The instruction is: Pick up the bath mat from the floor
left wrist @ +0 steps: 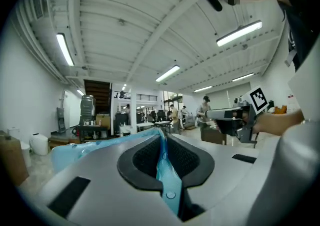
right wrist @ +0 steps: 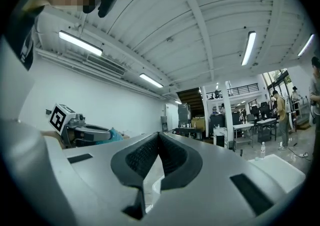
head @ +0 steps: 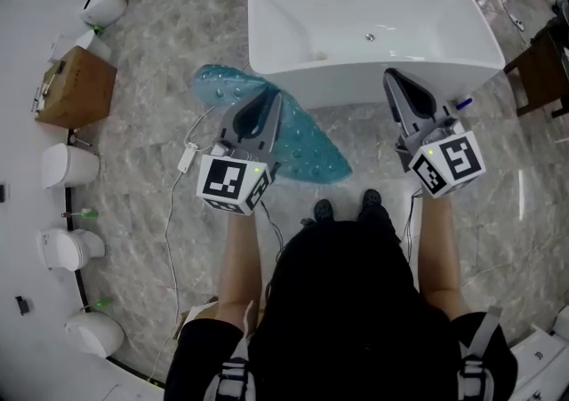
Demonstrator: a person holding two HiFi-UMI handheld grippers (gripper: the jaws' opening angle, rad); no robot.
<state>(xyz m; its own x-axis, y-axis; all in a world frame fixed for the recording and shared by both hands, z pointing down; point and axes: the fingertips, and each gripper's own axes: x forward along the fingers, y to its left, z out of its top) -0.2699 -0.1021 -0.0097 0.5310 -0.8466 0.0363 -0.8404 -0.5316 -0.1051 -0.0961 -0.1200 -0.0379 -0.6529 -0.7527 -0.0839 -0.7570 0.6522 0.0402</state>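
While we stand facing the white bathtub [head: 373,26], our left gripper [head: 263,110] has its jaws clamped on the bath mat [head: 307,148], a teal, see-through sheet dotted with small bumps. In the left gripper view the mat's edge runs straight between the 2 black ribbed pads [left wrist: 145,157], pinched tight, and the rest of it spreads away to the left of the jaws. From the head view the mat fans out under and around that gripper, from far left by the tub's left corner to near right, in front of the tub's near wall and over the grey marbled floor [head: 178,61]; we cannot tell whether any edge of it touches the floor. Our right gripper [head: 397,84] is held to the right, well apart from the mat, in line with the right part of the tub's near wall, and the right gripper view shows its jaws together at the tips with nothing between them. A white cable [head: 187,157] with a small plug block lies on the floor just left of the left gripper. Along the left wall sit a cardboard box [head: 80,88] and 4 white fixtures [head: 67,165]. Our 2 dark shoes [head: 323,210] stand near the mat's near right end.
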